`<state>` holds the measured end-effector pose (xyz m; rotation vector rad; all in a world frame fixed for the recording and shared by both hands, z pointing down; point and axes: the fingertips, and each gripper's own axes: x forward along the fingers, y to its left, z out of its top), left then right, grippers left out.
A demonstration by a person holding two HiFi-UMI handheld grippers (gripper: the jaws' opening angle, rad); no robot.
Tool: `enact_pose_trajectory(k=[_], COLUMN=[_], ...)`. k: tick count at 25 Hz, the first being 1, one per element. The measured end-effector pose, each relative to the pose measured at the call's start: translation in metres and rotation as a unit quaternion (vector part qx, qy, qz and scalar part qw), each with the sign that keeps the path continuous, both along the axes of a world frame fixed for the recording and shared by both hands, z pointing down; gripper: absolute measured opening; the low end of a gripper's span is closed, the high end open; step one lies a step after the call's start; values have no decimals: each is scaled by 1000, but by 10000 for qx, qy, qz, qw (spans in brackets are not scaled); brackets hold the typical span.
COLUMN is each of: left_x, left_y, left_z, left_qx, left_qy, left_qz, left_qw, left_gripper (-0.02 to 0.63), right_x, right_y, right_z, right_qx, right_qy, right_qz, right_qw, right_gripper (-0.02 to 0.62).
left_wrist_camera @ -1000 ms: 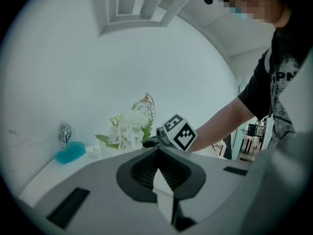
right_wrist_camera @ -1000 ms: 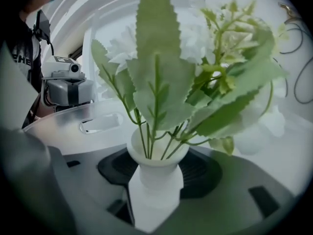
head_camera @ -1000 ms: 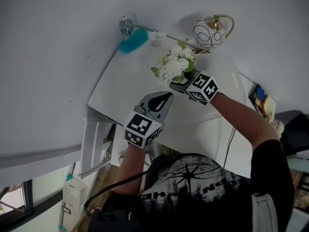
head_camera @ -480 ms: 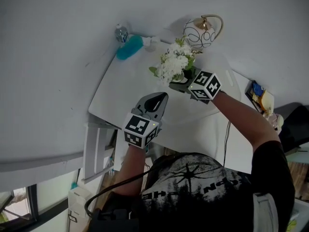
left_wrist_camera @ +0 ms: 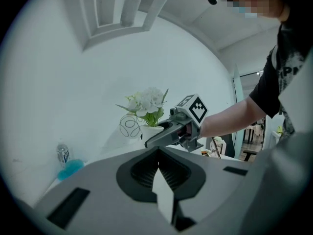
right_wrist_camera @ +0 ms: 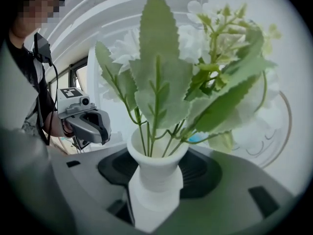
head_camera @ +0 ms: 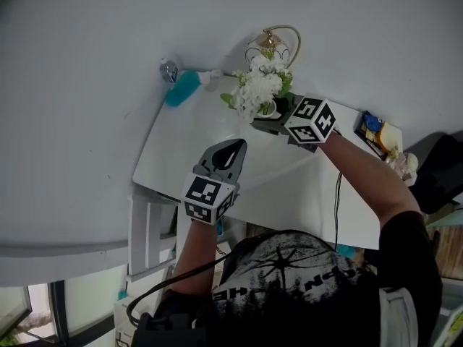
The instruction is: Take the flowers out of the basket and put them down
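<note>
White table (head_camera: 184,147): fills the middle of the head view, with both grippers over it.

Right gripper (head_camera: 269,118): held near the table's far edge. Its jaws stand wide but are clamped on the lower body of a small white vase (right_wrist_camera: 155,173), one pad on each side. The vase stands upright between them.

Flowers (right_wrist_camera: 161,77): white blooms and toothed green leaves rise out of the vase mouth, straight above the right gripper's jaws. In its own view they block most of what lies beyond.

Left gripper (head_camera: 233,149): nearer the person, well apart from the vase. Its jaws are closed together with nothing between them, and they point toward the flowers.

Wire basket (head_camera: 269,48): white with a gold handle, it stands just behind the flowers. The vase is outside it. Whether the two touch cannot be told.

Teal brush (head_camera: 181,89): lies at the table's far left corner.

Clear bottle (head_camera: 168,69): stands just beside the brush.
</note>
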<state>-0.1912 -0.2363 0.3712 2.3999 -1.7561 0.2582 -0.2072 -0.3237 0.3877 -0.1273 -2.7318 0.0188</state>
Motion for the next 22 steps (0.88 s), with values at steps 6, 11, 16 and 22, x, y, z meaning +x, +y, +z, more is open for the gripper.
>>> enact_pose_trajectory(k=[6,11,16,22], left_x=[22,7,6,4], left_y=[0,13,8,-13], left_z=[-14,3,13,27], left_qx=[222,504,828,1367], left_qy=[-176,-21,140,326], left_qz=[164,436,788,1349], left_qw=[9995,9978,9933,9808], left_gripper=[11,11,11,11], right_x=[29,15,19,24], right_y=[-1,15,18,11], right_z=[-40,-54,-67,-75], right_qx=[205,486,765,1213], right_qy=[-187,-155,-114,-142], right_qz=[336,676,1034,1540], right_qw=[9991,9964,9916,9805], right_gripper=[252,251,250,251])
